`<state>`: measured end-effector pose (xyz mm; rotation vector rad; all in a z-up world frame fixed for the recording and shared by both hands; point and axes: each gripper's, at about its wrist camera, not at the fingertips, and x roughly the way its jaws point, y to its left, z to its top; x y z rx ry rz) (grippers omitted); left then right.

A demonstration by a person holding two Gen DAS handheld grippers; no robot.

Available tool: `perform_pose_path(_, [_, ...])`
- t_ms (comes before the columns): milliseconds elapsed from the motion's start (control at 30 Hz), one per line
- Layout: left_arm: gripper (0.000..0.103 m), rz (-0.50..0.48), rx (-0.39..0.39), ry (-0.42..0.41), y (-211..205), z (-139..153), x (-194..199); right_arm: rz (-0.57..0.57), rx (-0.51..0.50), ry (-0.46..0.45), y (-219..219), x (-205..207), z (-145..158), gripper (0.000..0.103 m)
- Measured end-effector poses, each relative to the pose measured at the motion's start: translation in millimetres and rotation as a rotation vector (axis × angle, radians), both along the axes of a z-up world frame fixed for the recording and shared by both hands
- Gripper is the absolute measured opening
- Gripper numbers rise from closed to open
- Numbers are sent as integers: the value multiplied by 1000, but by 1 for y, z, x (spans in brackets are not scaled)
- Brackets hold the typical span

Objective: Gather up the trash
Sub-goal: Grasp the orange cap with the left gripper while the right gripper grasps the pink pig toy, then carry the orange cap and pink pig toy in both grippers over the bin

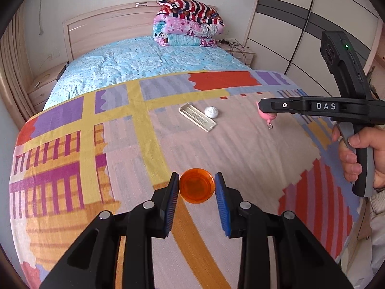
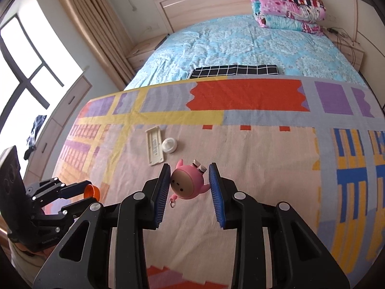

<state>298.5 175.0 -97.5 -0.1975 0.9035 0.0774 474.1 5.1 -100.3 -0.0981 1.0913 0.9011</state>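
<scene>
My left gripper [image 1: 196, 180] is shut on a round orange plastic cup [image 1: 196, 189], held just above the patterned blanket [image 1: 240, 156]. The right wrist view shows the same cup [image 2: 93, 191] at that gripper's tips. My right gripper [image 2: 190, 168] is shut on a small pink toy figure [image 2: 187, 183] with a metal key ring hanging below it. In the left wrist view the pink figure [image 1: 266, 115] hangs under the right gripper's fingers. On the blanket beyond lie a cream oblong plastic tray [image 2: 155, 145] and, beside it, a white round cap [image 2: 169, 145].
The colourful blanket covers the near half of a bed with a light blue sheet [image 1: 144, 57]. Folded quilts [image 1: 187, 24] are stacked by the headboard. A black checked cloth [image 2: 233, 70] lies on the sheet. A wardrobe [image 1: 300, 36] stands to the right, with a window and curtain [image 2: 91, 24] to the left.
</scene>
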Motion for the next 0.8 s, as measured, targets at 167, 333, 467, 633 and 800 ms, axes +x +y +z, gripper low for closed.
perform_pose_path(167, [29,-12,9,-25,-16,20,-27,31,-10,-57,-14,-26,16,33])
perform_pose_path(333, [29,-23,5,-37,-34,36,-56,58,-12,-100,-30,-58,29,33])
perform_pose_path(467, [29,-29,9,-60,-48,52,-78,75,15,-80,-47,-82,35,33])
perform_pose_path(633, [29,-57,24,-83,-74,67,-110,94,72,-37,-67,-110,44,33])
perform_pose_path(800, [29,-81,78,-117,-105,78,-142,110,101,-33,-92,-145,52,33])
